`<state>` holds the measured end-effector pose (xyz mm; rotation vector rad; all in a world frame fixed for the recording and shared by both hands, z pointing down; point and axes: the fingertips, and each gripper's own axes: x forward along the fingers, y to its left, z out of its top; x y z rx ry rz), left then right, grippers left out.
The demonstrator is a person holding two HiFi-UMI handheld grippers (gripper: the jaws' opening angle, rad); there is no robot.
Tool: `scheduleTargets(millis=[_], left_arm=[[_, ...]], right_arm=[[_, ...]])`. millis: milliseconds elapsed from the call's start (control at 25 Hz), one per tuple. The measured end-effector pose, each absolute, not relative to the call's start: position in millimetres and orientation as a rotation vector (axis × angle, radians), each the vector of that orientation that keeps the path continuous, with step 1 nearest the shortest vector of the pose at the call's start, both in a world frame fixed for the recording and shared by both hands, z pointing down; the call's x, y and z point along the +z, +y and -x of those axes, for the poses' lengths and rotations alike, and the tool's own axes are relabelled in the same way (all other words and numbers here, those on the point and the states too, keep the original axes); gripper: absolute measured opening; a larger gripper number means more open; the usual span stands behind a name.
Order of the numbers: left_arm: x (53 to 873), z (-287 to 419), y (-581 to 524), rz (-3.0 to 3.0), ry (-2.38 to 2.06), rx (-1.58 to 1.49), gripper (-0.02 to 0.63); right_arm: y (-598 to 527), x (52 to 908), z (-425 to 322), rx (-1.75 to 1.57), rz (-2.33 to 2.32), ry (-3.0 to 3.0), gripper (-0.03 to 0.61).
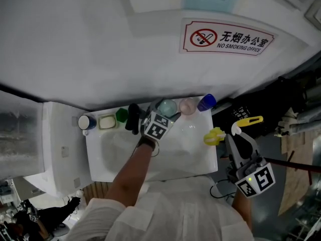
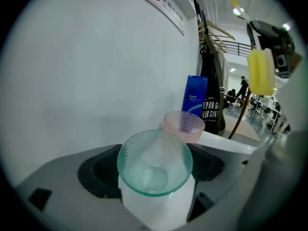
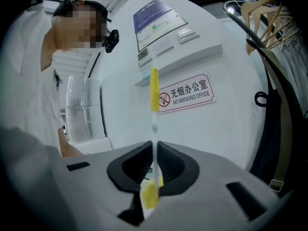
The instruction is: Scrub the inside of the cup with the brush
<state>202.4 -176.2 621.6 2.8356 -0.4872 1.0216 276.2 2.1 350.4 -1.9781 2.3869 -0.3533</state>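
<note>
A green-tinted glass cup [image 2: 155, 161] stands at the back edge of the white sink [image 1: 195, 149], and the head view shows that cup [image 1: 167, 107] too. My left gripper [image 1: 164, 114] [image 2: 155, 177] is shut on the cup, with a black pad close against each side. Off the sink's right edge, my right gripper [image 1: 232, 134] [image 3: 154, 170] is shut on the brush's thin clear handle [image 3: 153, 129]. The brush's yellow sponge head [image 1: 214, 136] [image 2: 261, 71] hangs over the sink's right rim, apart from the cup.
A pink cup [image 1: 187, 105] [image 2: 184, 124] and a blue cup [image 1: 206, 102] [image 2: 195, 94] stand right of the green one. A black object [image 1: 132, 117], a green item [image 1: 122, 115], a soap dish [image 1: 107, 121] and a mug [image 1: 86, 122] line the left ledge. The wall is close behind.
</note>
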Motion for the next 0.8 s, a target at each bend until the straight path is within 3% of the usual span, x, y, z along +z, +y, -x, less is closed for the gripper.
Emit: scheduleTargets(millis=[800], left_arm=[[542,-184,-172,-2.843,-0.679,0.757,0.391]], right_arm=[[-9,344,-282,-0.323,1.856,2.429,0.031]])
